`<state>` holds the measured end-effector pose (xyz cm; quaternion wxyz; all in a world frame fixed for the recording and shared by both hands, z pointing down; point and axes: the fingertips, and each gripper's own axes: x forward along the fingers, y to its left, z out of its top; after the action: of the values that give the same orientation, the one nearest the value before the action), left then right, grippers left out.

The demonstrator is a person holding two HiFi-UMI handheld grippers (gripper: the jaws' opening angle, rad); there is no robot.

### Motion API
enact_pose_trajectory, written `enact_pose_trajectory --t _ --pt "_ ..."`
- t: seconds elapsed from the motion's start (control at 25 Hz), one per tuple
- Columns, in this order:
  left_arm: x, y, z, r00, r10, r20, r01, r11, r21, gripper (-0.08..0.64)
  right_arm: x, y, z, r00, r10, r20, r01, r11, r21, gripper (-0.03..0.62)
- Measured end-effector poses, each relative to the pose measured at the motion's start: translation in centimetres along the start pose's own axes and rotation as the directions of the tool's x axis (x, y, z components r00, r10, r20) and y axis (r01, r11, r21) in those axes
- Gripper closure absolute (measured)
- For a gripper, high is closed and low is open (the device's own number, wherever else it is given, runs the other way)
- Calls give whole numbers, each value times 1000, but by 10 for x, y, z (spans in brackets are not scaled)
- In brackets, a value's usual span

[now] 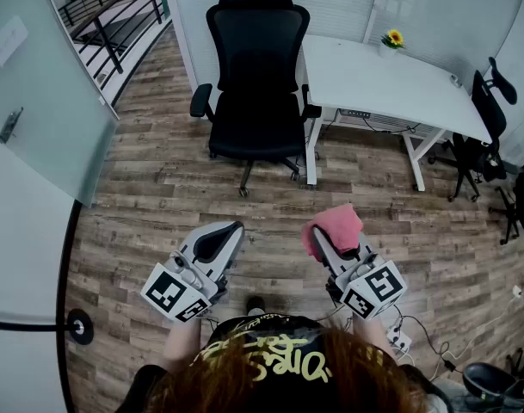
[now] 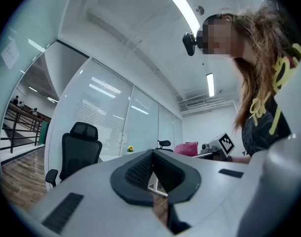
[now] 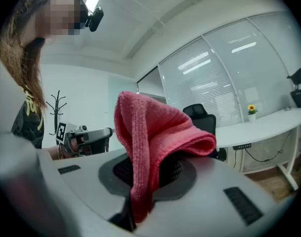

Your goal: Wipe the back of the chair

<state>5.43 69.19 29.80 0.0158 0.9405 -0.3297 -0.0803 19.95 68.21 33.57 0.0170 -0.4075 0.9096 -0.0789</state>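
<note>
Head view: the black chair (image 1: 257, 76) stands far off, facing me — left gripper (image 1: 231, 231) and right gripper (image 1: 323, 241) are near. Left gripper view: jaws pressed together, nothing in them. Right gripper view: jaws squeeze the pink cloth (image 3: 150, 127). I think I should walk round behind the chair and press a flat bit of cloth on its back.

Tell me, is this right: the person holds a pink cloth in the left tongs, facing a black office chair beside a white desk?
Not quite. The pink cloth is clamped in the right tongs, as the right gripper view shows; the left tongs are shut and empty. The black office chair beside the white desk is correct.
</note>
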Motion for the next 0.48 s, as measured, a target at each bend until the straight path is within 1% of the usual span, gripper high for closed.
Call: enact_pose_trajectory --t 0.08,0.24,0.32,0.4,0.48 --pt "-1 1 0 1000 0 -5 0 1000 15 569 3 6 -2 1000 12 -6 -12 1000 -2 534" --pt "-1 0 -5 998 9 -64 -1 993 117 569 11 13 -5 1000 27 -10 -27 1000 -2 534" --pt "-3 2 -6 997 2 -72 6 995 103 569 15 16 -6 999 33 -10 -33 999 1 534" --pt "-7 7 -4 998 3 -60 1 997 71 569 19 18 -6 999 35 -9 -35 999 1 534" --pt "-9 11 -3 999 5 -54 -2 998 60 569 22 20 -7 999 33 -14 -33 999 -3 534"
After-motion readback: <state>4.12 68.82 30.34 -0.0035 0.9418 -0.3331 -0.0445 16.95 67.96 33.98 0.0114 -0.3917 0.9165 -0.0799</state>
